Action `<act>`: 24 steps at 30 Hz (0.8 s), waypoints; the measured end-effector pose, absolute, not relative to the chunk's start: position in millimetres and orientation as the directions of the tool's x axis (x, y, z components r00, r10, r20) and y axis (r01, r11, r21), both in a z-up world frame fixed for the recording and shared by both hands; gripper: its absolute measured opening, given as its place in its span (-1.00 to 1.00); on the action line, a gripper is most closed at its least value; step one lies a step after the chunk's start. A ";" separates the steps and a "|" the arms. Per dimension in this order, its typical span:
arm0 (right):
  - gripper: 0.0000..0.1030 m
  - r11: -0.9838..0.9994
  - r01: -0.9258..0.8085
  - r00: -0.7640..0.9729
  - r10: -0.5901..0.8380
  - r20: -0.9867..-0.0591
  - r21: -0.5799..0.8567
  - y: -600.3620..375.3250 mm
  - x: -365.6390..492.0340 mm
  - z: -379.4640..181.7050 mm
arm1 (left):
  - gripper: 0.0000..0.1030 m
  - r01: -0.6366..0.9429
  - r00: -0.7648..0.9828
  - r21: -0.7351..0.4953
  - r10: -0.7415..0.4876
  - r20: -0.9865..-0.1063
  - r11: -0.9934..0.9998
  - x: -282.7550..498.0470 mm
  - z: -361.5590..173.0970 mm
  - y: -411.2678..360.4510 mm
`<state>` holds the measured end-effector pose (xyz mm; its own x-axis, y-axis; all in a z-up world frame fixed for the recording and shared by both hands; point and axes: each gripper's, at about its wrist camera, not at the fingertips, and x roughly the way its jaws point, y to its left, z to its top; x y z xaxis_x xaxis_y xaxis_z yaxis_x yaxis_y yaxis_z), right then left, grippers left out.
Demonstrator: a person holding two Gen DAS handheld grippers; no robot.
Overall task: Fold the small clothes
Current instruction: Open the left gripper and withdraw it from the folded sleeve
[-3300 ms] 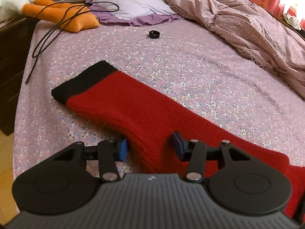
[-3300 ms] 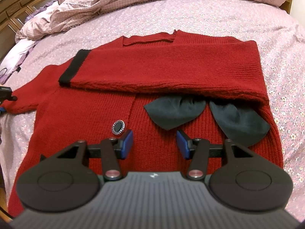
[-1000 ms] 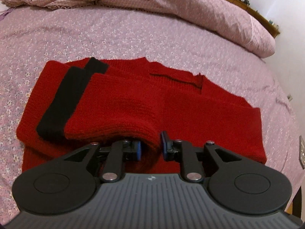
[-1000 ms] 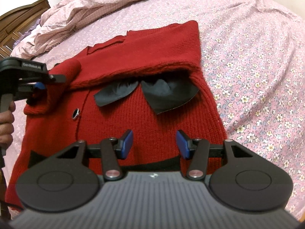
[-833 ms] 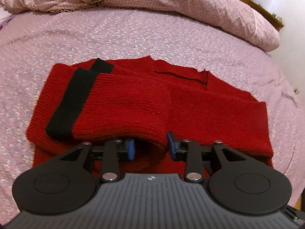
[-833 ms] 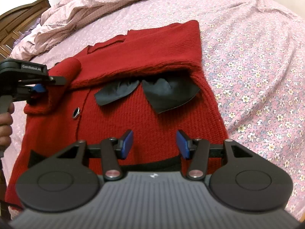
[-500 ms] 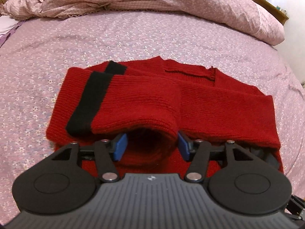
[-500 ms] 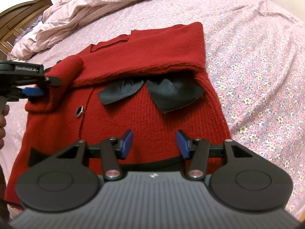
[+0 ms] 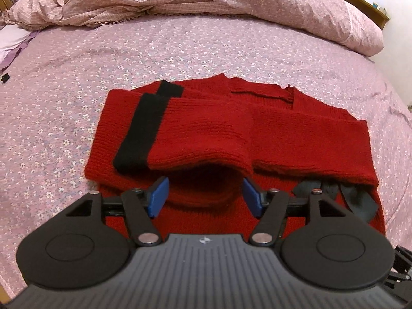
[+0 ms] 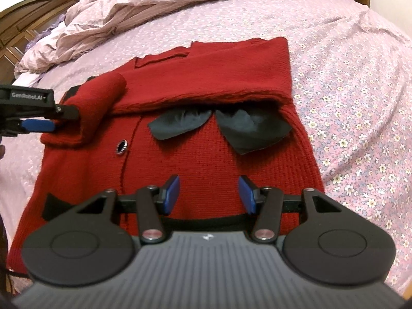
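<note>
A red knitted cardigan [image 10: 195, 159] with black cuffs lies flat on the bed, and it also shows in the left wrist view [image 9: 296, 128]. Both sleeves are folded across its chest; the left sleeve [image 9: 195, 134] with its black cuff [image 9: 140, 131] lies on top. A black bow [image 10: 219, 125] sticks out under the sleeves. My left gripper [image 9: 204, 197] is open, just in front of the sleeve's arched edge, holding nothing; it shows at the left of the right wrist view [image 10: 38, 125]. My right gripper [image 10: 208, 193] is open and empty above the cardigan's lower front.
A rumpled pink duvet [image 9: 206, 2] is piled along the far side of the floral bedsheet [image 9: 51, 90]. A dark wooden headboard [image 10: 28, 18] stands at the far left. A small black object [image 9: 4, 77] lies at the sheet's left edge.
My left gripper carried the left sleeve across the cardigan, laid it down, opened and let it go, then drew back a little. My right gripper stayed open and nearly still.
</note>
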<state>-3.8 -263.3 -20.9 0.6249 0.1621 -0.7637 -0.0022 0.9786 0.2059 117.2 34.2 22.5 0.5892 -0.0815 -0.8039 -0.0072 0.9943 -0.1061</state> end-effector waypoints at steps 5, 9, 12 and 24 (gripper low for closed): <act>0.02 0.980 -0.033 0.631 0.174 -0.756 0.198 -252.4 -1.3 -13.7 | 0.33 -0.038 0.588 -0.090 -0.051 -0.807 0.995 111.1 23.4 47.9; 0.02 0.979 -0.069 0.634 0.190 -0.750 0.190 -240.6 3.6 -7.7 | 0.33 -0.079 0.587 -0.073 -0.013 -0.810 0.994 107.4 22.6 64.0; 0.02 0.978 -0.103 0.632 0.207 -0.747 0.184 -229.6 9.7 -3.9 | 0.33 -0.113 0.580 -0.075 0.004 -0.815 0.991 106.3 20.0 78.2; 0.03 0.951 -0.184 0.604 0.308 -0.735 0.247 -186.5 48.6 8.0 | 0.33 -0.238 0.551 -0.057 0.087 -0.830 0.970 104.9 4.2 127.1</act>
<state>48.6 -186.5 8.0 0.6036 0.3079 -0.7354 -0.1840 0.9513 0.2473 104.9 127.1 4.2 0.5506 0.0867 -0.8303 -0.2382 0.9696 -0.0567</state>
